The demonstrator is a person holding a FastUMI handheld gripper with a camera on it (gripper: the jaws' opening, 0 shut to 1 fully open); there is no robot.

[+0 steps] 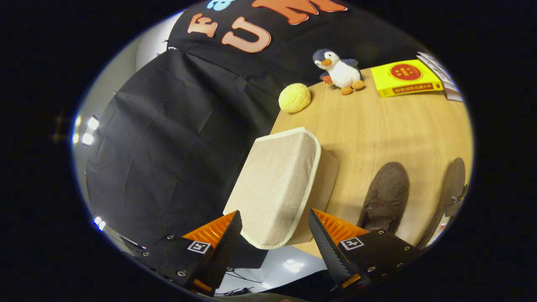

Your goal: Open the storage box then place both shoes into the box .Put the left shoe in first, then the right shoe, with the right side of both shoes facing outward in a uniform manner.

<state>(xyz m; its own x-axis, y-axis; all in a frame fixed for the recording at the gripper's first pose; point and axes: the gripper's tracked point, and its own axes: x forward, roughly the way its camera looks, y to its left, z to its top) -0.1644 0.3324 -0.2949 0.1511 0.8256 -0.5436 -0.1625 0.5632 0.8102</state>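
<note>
Gripper view looks down over a light wooden table (377,126) that fills the right half of the frame, with black cloth hanging across the left and upper left and small bright lamps at the far left. A beige fabric storage box (277,188), lid closed, sits at the table's near left corner in mid-frame. Two brown shoes (386,197) lie at lower right, one beside the other. A yellow bun-shaped toy (294,97), a plush penguin (340,71) and a yellow book (405,77) sit along the top. The gripper (275,235) hovers with fingers spread apart, straddling the box's near end without pressing it.
</note>
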